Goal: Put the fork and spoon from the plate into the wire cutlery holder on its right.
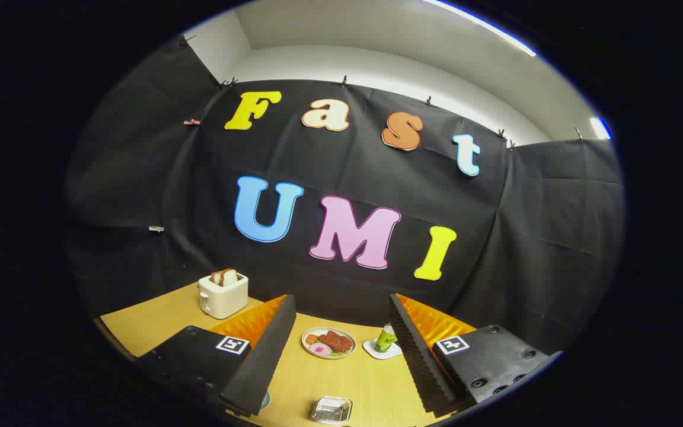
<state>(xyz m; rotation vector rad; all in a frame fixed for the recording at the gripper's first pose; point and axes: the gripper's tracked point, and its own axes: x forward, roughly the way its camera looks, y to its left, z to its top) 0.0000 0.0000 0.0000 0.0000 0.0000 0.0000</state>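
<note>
The gripper (338,356) is wide open; its fingers (270,350) grip nothing and stand well above the table (152,323). Between the fingers and low down, nearest the camera, lies the wire holder (332,410), a small wire-mesh tray, its long axis roughly crosswise to the fingers. Whether cutlery lies in it cannot be told.

Beyond it, between the fingertips, sits a plate (328,343) bearing food; a fork or spoon cannot be made out on it. Just beside the plate, by the right finger, a green can (385,338) stands upright on a white coaster (377,351). Outside the left finger, a white toaster (223,295) holds two bread slices upright.

The table is light wood. Black cloth (555,207) walls the booth, with white wall and ceiling above.
</note>
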